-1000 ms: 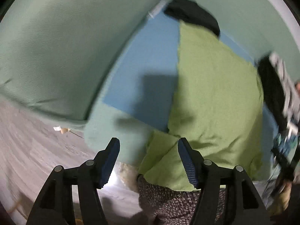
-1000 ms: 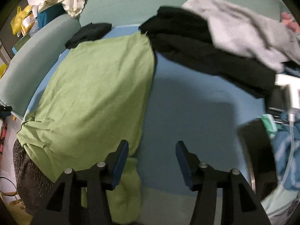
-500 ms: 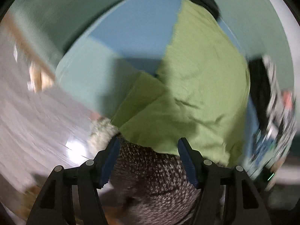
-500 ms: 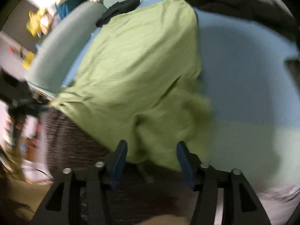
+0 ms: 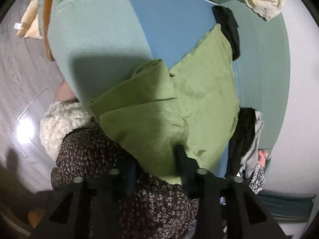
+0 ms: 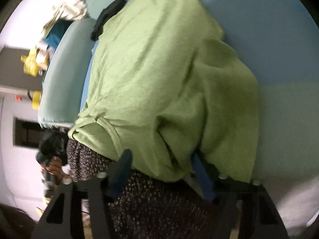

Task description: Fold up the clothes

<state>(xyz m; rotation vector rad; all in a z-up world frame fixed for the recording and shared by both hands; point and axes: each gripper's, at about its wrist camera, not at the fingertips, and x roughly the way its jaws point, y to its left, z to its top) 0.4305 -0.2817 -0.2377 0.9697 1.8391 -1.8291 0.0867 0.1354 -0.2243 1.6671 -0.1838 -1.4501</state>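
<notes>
across the blue seat (image 5: 171, 20), rumpled green shirt (image 5: 203, 91), near edge hanging over

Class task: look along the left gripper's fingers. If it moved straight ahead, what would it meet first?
The near hem of the green shirt, which already drapes between the fingers of the left gripper. Beyond it would come the blue mat, though depth is hard to judge.
</notes>
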